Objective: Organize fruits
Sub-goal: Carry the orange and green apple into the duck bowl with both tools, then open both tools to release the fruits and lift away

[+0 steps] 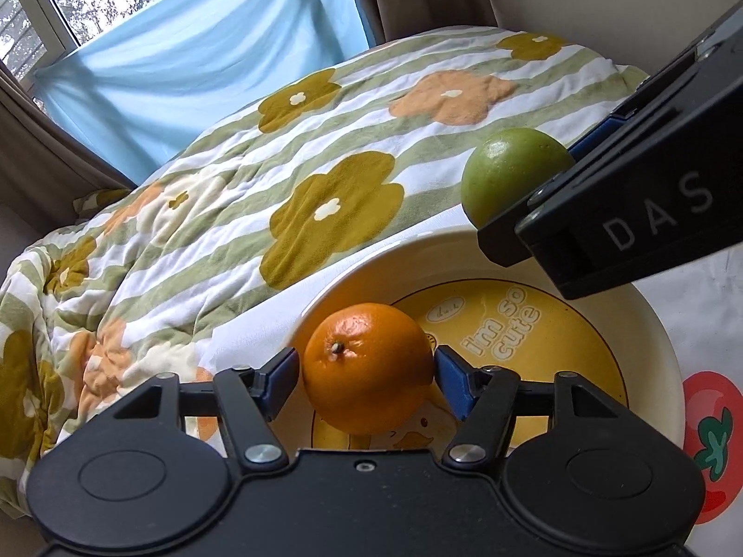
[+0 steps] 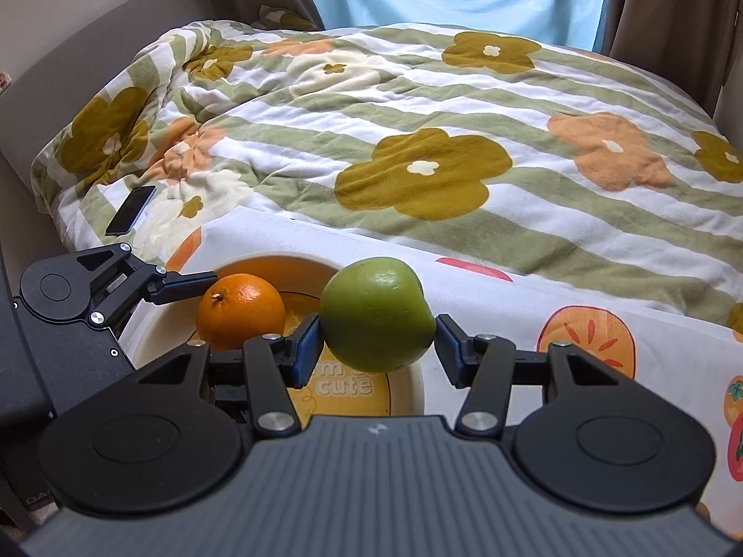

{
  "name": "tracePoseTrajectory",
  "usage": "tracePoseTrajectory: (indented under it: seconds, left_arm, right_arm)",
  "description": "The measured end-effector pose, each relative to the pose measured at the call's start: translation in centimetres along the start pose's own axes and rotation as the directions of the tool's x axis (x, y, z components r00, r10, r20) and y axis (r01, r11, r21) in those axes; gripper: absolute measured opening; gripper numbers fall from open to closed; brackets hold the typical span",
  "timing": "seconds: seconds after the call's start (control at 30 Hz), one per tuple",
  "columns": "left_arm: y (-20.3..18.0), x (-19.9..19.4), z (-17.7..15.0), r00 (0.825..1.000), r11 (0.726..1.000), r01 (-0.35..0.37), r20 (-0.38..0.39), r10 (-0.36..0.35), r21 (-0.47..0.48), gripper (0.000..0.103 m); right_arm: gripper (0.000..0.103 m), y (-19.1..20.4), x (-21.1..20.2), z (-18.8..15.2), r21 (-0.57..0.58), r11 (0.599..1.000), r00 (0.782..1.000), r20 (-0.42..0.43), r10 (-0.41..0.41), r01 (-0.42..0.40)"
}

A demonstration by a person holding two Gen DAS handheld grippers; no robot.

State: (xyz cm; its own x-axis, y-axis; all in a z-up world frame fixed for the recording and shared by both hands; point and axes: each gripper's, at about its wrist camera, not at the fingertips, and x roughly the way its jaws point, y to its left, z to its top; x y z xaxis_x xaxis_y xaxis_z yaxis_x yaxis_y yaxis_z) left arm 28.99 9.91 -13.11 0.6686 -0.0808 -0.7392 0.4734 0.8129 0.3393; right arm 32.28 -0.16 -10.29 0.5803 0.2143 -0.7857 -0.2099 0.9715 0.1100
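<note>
Left tongs [image 1: 367, 371] clamped on orange [image 1: 367, 366] above yellow plate [image 1: 650, 325], right tongs [image 2: 377, 343] gripping green apple [image 2: 377, 313] between blue pads, held over plate's rim, fruit-print cloth [image 2: 603, 325] beneath, floral quilt [image 2: 418, 139] behind, phone [image 2: 131, 210] on quilt.

left tool [image 1: 367, 378] and right tool [image 2: 378, 341] both level, pads pressed against held fruit.

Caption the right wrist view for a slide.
Right gripper holds a green apple over the plate; left gripper brings an orange.
</note>
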Motion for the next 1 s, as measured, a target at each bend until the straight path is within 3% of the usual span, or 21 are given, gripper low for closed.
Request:
tracePoseTrajectory:
  seconds: [0.03,0.1,0.27,0.4,0.57,0.9,0.97,1.0]
  left_arm:
    - [0.0,-0.3,0.0,1.0,1.0,-0.006,0.007,0.006,0.005,0.092]
    - [0.2,-1.0,-0.2,1.0,1.0,-0.001,0.028,0.001,-0.002,0.1]
    - [1.0,-2.3,-1.2,0.999,0.997,0.043,0.026,-0.041,-0.059,0.1]
    - [1.1,-3.2,-2.1,1.0,0.997,0.005,0.024,-0.003,-0.076,0.1]
    - [1.2,-4.0,-3.1,1.0,0.993,0.007,0.02,-0.005,-0.117,0.1]
    - [0.9,-4.6,-3.7,0.998,0.993,-0.037,0.051,0.043,-0.112,0.1]
    - [0.9,-4.7,-3.9,0.997,0.992,-0.043,0.053,0.05,-0.115,0.1]
    - [0.9,-4.8,-3.9,0.998,0.992,-0.037,0.054,0.044,-0.118,0.1]
  right_arm:
    - [0.067,0.0,0.0,0.0,-0.004,1.0,1.0,0.002,0.004,-0.004]
    - [0.067,0.1,-0.1,0.0,-0.018,1.0,1.0,0.005,0.014,-0.014]
    - [0.067,0.4,0.2,-0.3,-0.071,0.997,1.0,-0.019,0.023,-0.024]
    - [0.067,1.1,0.7,-0.9,-0.106,0.994,0.999,-0.039,0.024,-0.028]
    - [0.067,2.6,1.4,-1.5,-0.167,0.985,0.999,-0.04,0.033,-0.039]
    - [0.068,3.4,2.5,-2.3,-0.197,0.98,0.999,-0.047,0.013,-0.022]
    - [0.079,3.5,1.9,-2.2,-0.203,0.979,1.0,-0.012,-0.001,-0.002]
    - [0.092,3.6,1.5,-2.2,-0.203,0.979,1.0,0.008,-0.016,0.017]
